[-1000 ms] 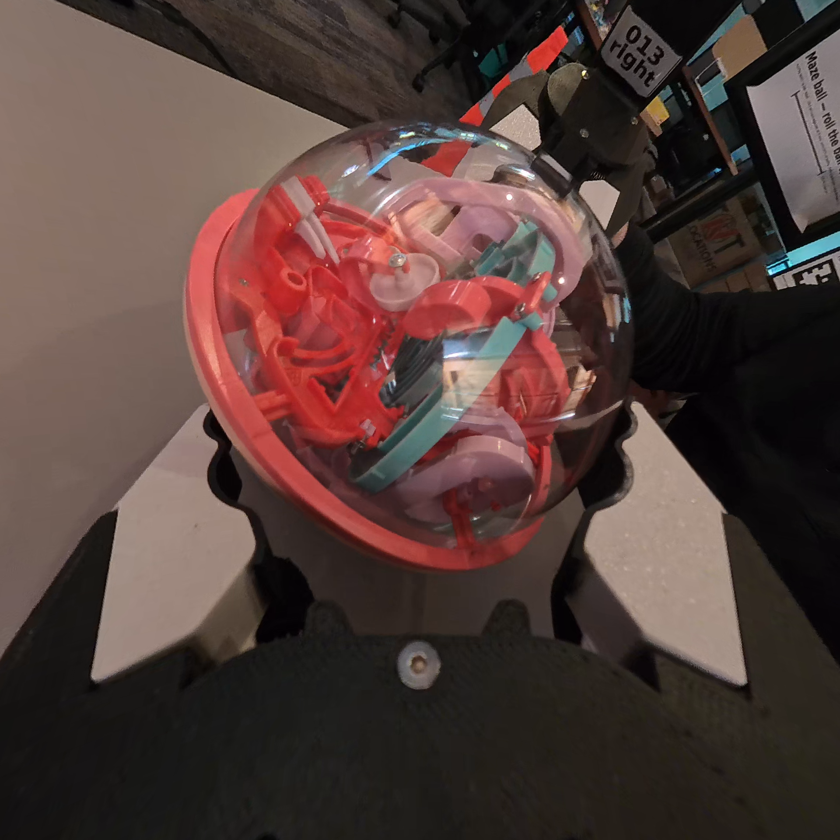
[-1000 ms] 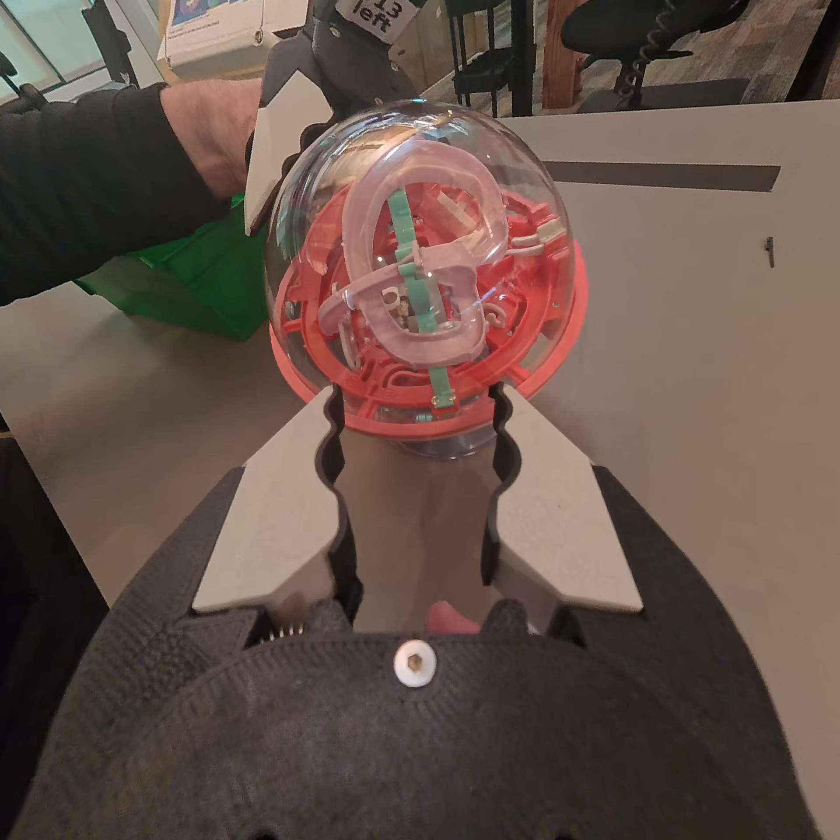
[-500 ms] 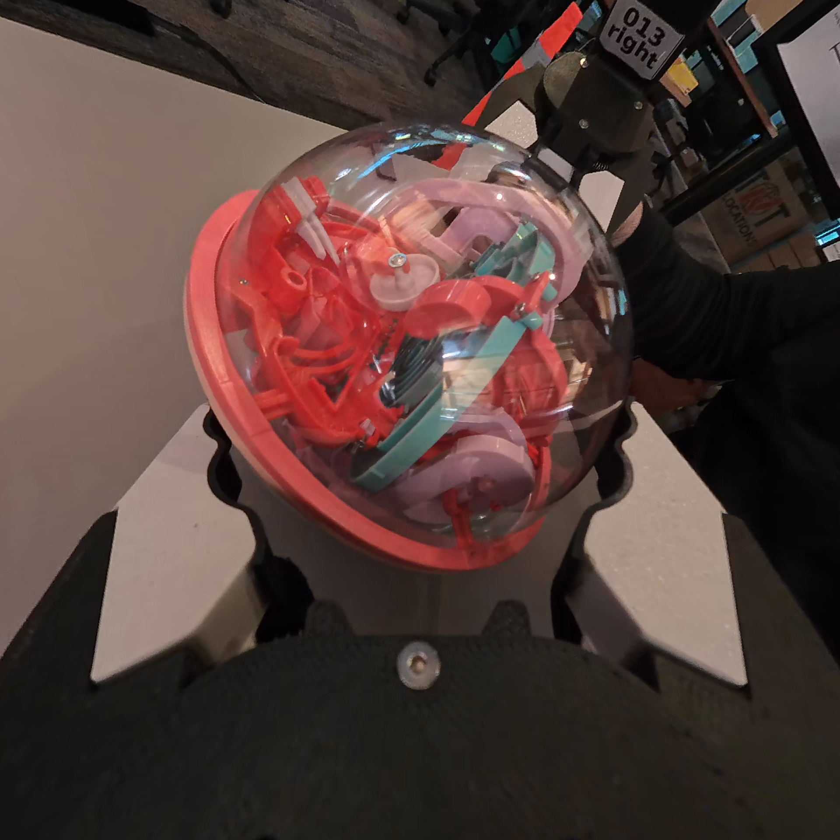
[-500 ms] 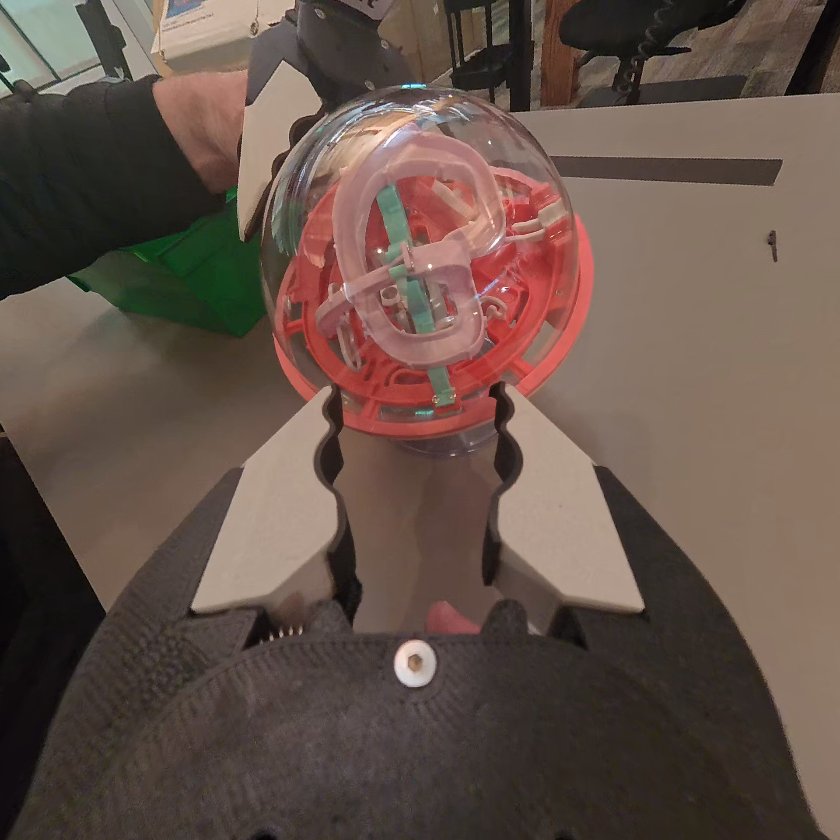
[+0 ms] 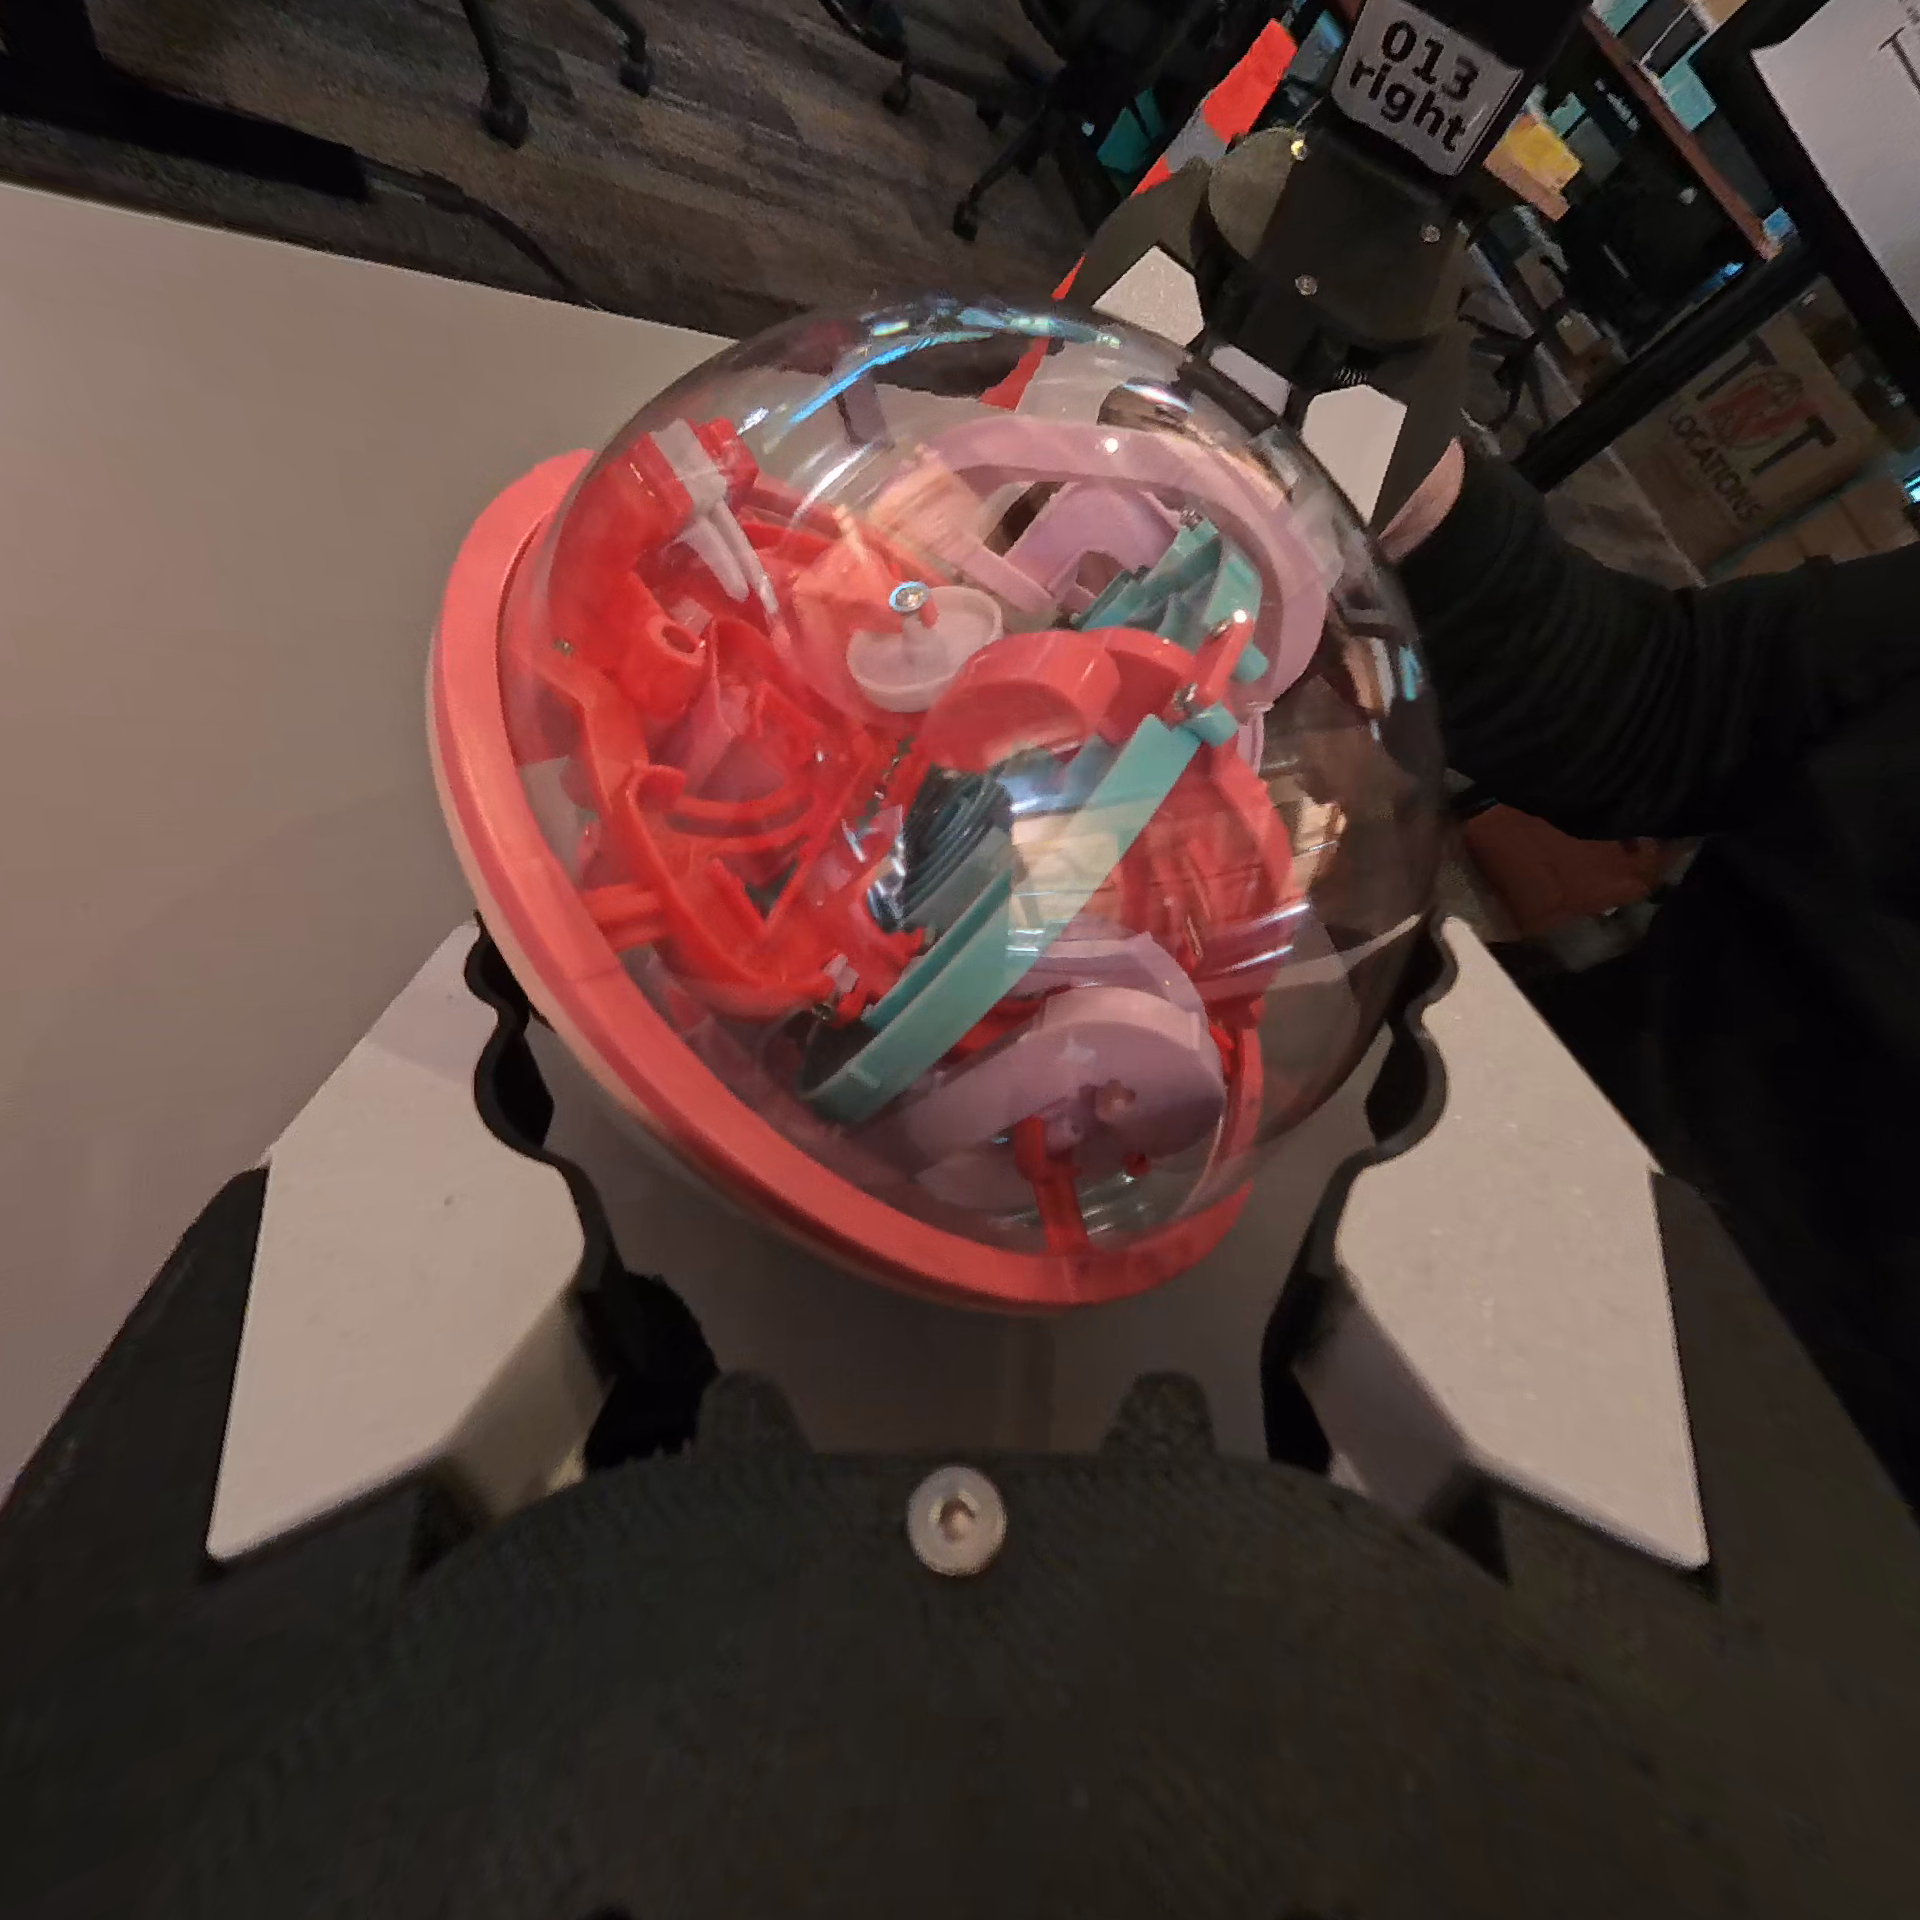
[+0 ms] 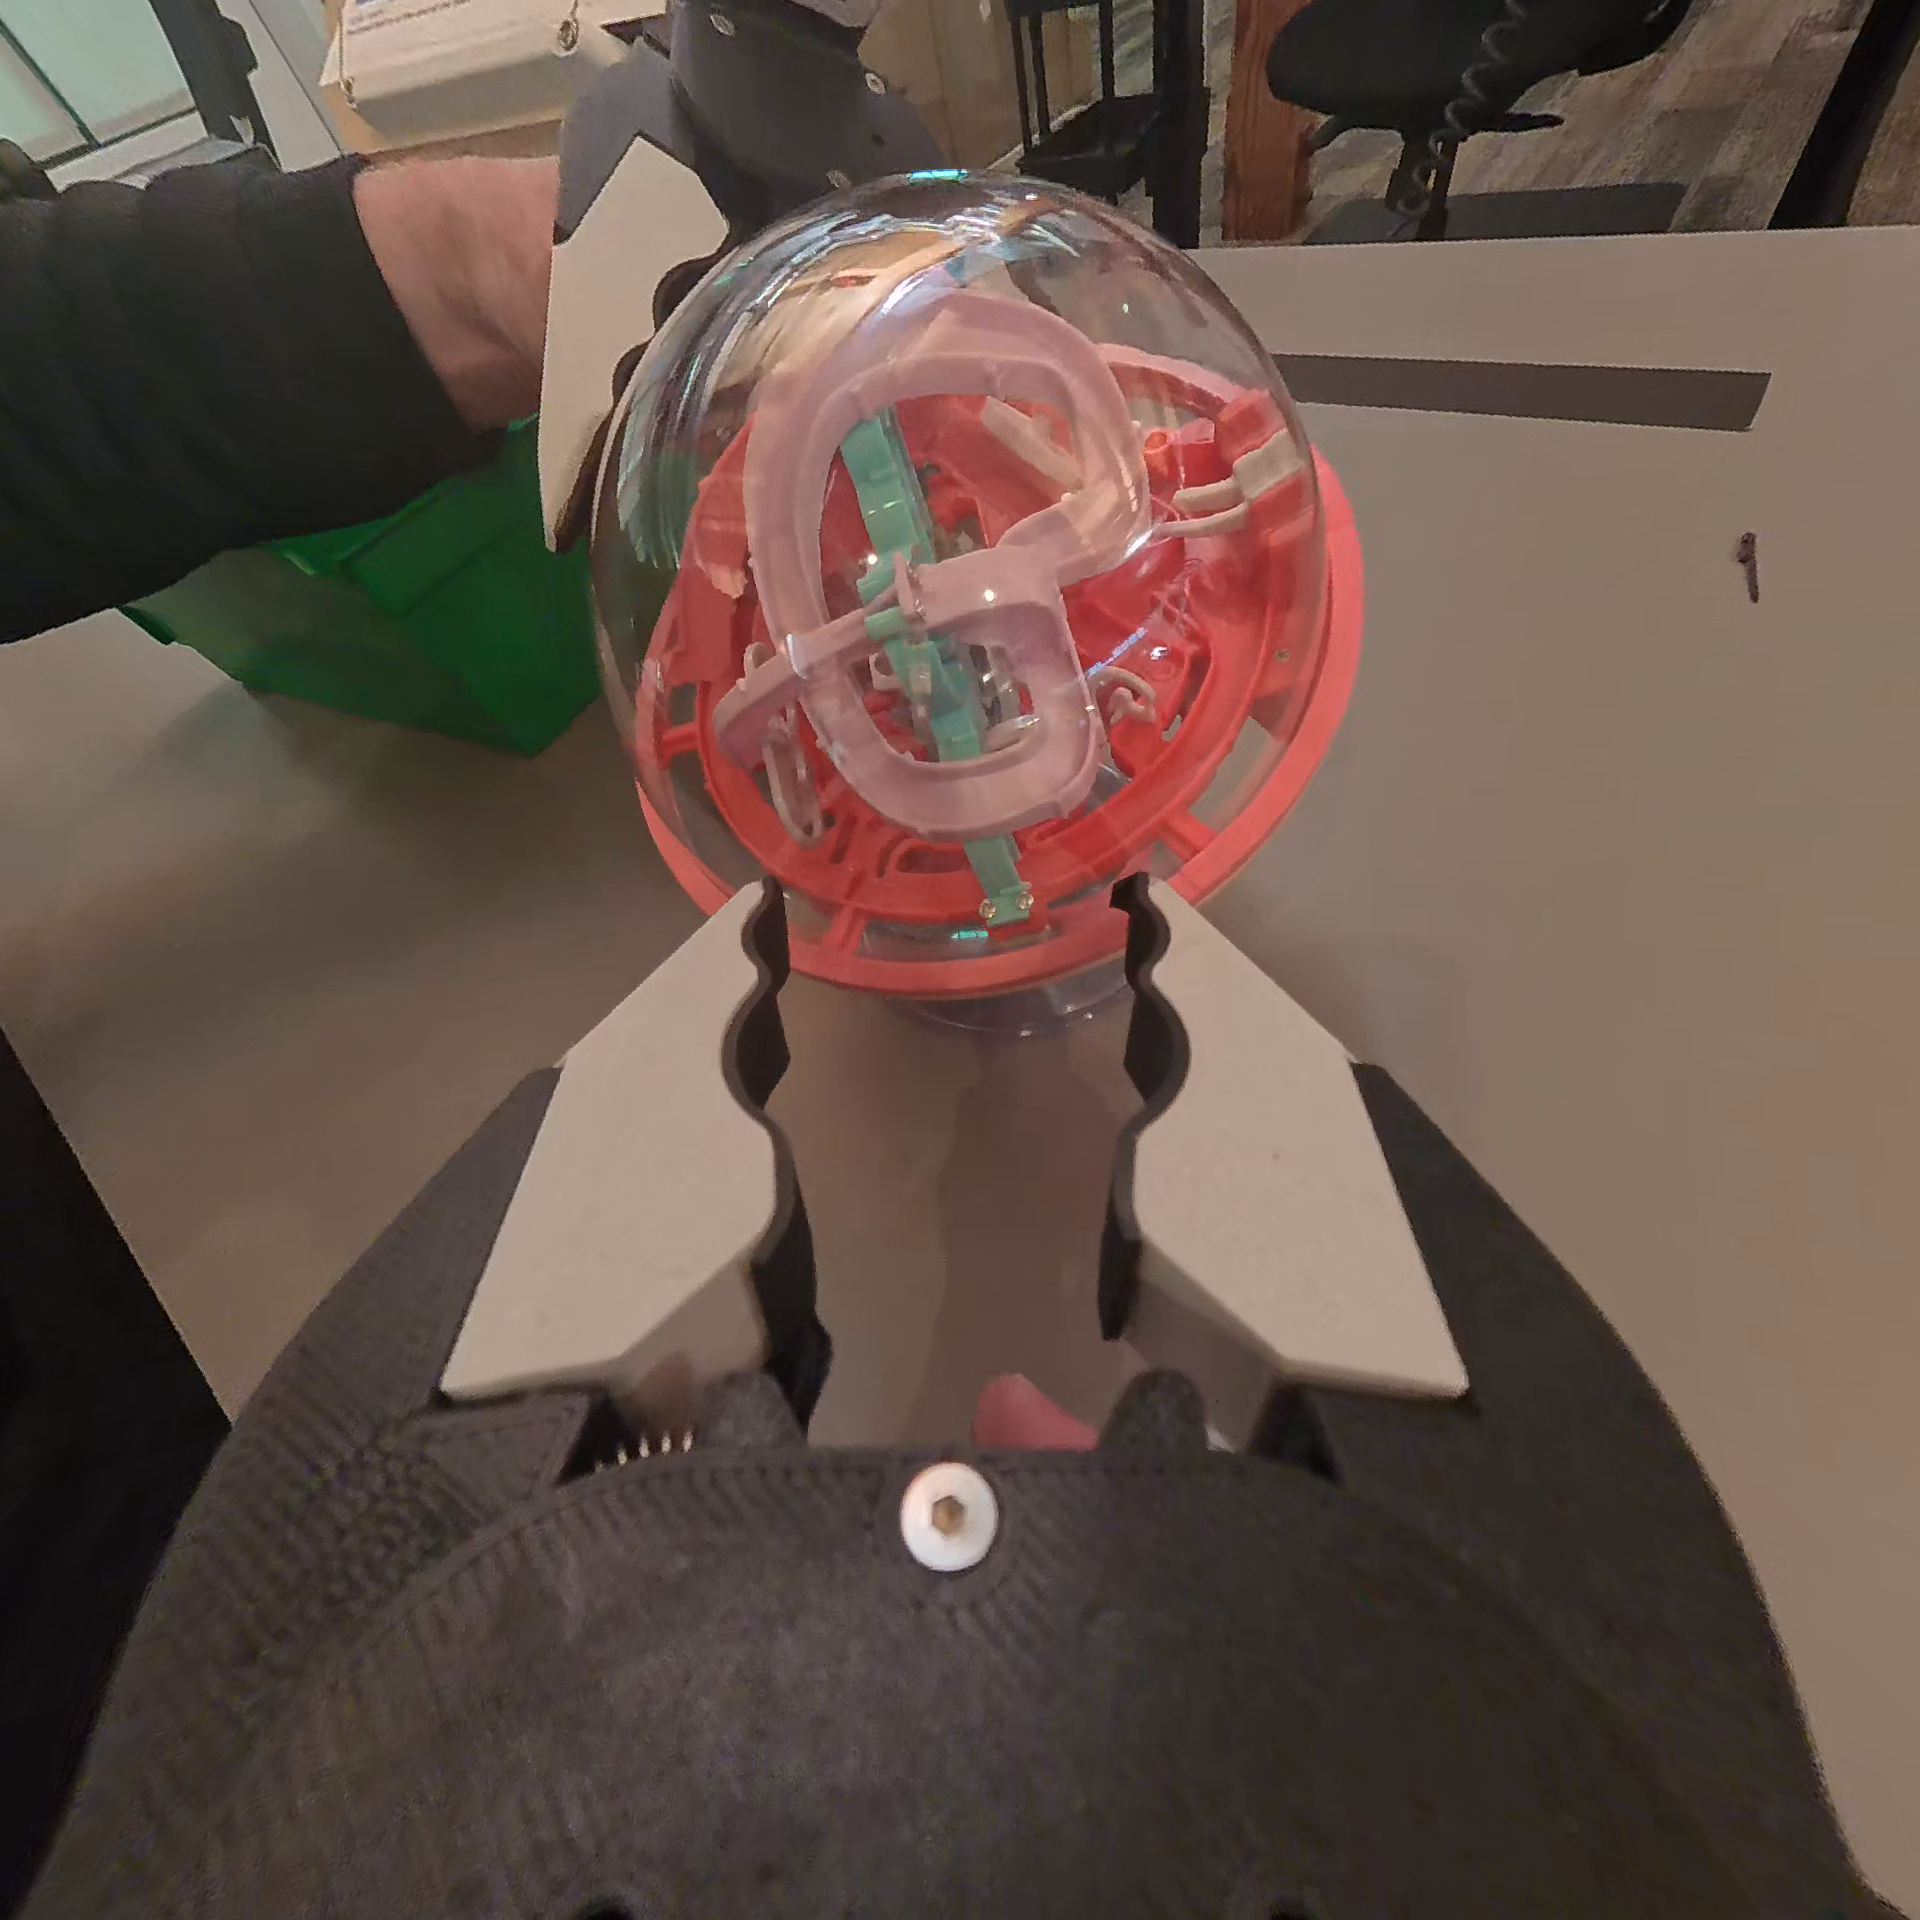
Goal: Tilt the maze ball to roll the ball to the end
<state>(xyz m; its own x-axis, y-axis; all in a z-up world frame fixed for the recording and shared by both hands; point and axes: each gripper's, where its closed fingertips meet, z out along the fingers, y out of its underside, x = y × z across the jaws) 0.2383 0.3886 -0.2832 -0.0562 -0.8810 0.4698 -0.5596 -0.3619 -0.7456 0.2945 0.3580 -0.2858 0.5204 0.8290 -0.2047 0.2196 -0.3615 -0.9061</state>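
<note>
Clear maze ball (image 5: 935, 790) pinched between my left claw (image 5: 956, 997) and right claw (image 6: 951, 914) above table (image 6: 1558, 831); mid-tilt, next needs slow roll.

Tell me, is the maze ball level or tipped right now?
Tipped: the maze ball's red rim slants steeply in both views.

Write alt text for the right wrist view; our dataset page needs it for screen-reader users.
A clear maze ball with red, pink and teal tracks is gripped between the right tool in front and the left tool behind, above a grey table; a green bin sits left.
</note>
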